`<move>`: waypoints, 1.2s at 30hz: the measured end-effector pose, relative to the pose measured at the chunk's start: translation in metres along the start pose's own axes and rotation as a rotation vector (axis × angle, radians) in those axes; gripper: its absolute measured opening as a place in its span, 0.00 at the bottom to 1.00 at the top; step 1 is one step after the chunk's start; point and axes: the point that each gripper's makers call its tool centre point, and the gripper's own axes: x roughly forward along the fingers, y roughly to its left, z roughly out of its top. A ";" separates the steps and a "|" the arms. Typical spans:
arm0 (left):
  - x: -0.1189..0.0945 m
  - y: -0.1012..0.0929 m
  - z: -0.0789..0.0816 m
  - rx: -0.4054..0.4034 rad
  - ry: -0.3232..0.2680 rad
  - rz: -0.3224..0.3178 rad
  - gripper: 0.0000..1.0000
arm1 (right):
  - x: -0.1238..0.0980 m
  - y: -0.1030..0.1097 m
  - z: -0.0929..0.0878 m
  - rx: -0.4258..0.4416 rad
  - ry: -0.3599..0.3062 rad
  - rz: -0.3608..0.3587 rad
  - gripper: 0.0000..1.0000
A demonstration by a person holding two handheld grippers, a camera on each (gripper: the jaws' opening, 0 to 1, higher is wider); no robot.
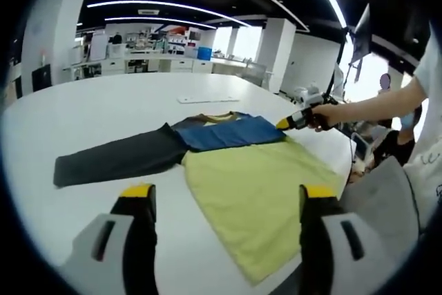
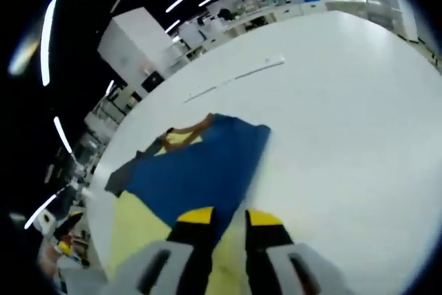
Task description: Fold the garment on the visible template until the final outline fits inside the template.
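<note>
A garment lies flat on the white table (image 1: 103,108). It has a yellow-green body (image 1: 255,184), a blue upper part (image 1: 228,132) and a dark grey sleeve (image 1: 117,160) stretched out to the left. My left gripper (image 1: 228,191) hovers open above the near hem, with nothing between its yellow-tipped jaws. A person's hand holds my right gripper (image 1: 282,124) at the right corner of the blue part. In the right gripper view my right gripper (image 2: 231,217) has its jaws close together on the blue cloth (image 2: 193,170), beside the yellow-green body (image 2: 135,229).
A thin white strip (image 1: 207,99) lies on the table beyond the garment, and the same strip (image 2: 235,77) appears in the right gripper view. The person's arm and body stand at the right table edge (image 1: 414,170). Desks and shelves line the far wall.
</note>
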 end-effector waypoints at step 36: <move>0.016 0.004 -0.006 -0.026 0.040 0.014 0.81 | -0.010 -0.046 0.022 -0.014 -0.052 -0.078 0.00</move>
